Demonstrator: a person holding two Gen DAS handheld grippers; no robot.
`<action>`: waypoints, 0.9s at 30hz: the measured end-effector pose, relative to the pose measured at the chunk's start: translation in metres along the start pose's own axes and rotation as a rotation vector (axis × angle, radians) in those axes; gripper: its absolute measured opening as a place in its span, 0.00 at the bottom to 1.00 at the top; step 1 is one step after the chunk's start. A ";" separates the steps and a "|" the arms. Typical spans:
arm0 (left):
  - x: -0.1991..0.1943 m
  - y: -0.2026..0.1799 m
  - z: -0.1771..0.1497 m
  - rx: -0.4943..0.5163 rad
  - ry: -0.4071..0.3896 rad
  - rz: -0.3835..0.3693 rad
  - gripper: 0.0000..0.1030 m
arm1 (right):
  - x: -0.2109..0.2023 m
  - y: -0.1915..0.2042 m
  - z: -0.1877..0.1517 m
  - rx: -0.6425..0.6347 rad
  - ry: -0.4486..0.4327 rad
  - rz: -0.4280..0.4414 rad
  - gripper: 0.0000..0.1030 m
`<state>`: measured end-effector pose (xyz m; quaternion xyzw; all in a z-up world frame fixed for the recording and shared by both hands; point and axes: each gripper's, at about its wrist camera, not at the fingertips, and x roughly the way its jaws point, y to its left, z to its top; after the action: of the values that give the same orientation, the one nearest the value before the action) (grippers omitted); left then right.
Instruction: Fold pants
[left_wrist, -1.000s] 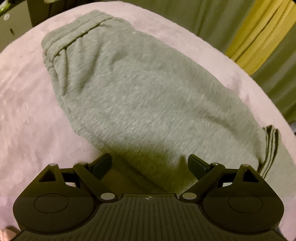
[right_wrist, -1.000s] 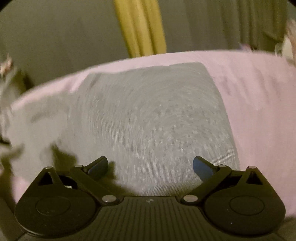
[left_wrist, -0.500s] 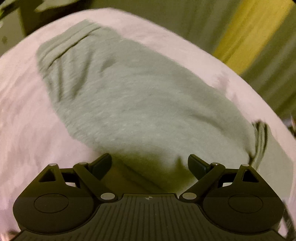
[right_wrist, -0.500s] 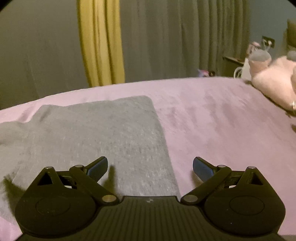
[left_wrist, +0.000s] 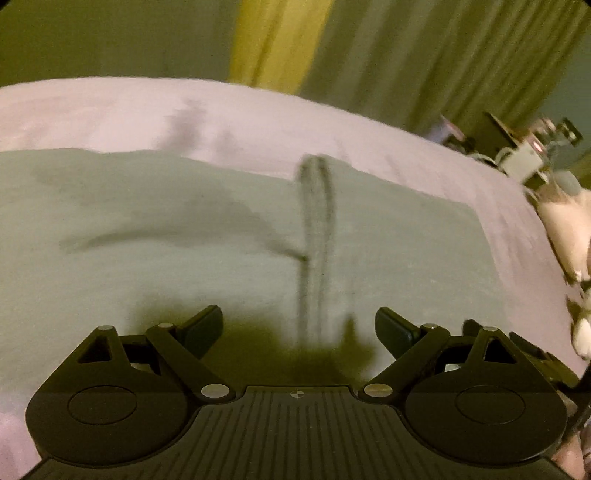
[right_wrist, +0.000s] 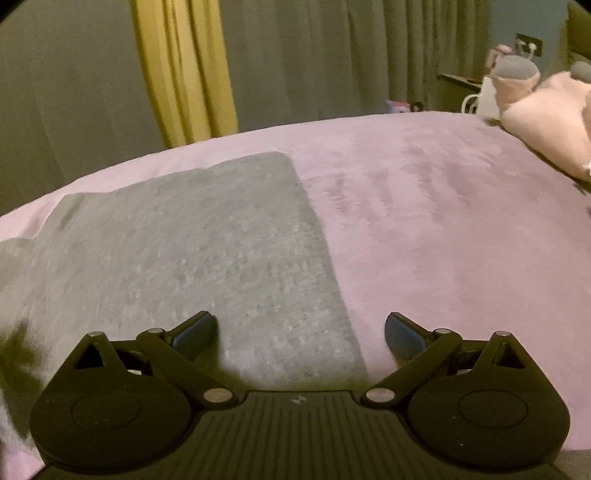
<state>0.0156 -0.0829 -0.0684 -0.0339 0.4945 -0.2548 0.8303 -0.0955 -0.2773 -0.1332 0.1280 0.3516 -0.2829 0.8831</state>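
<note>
The grey pants (left_wrist: 184, 229) lie flat on the pink bed (right_wrist: 443, 206), filling the left and centre of both views. Both claws, left (left_wrist: 299, 325) and right (right_wrist: 300, 330), gape empty; the right one straddles the pants' right edge, lower centre.
</note>
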 end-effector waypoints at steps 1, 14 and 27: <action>0.010 -0.005 0.004 0.005 0.014 -0.010 0.92 | 0.001 -0.002 0.000 0.014 0.007 0.004 0.96; 0.043 -0.014 0.027 0.027 -0.043 -0.079 0.26 | 0.018 -0.006 0.009 0.032 0.000 0.022 0.96; 0.029 0.011 0.011 -0.031 -0.125 -0.037 0.22 | 0.011 -0.001 0.008 0.014 -0.025 0.018 0.96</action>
<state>0.0404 -0.0883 -0.0891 -0.0715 0.4449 -0.2598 0.8541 -0.0849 -0.2859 -0.1353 0.1337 0.3376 -0.2789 0.8890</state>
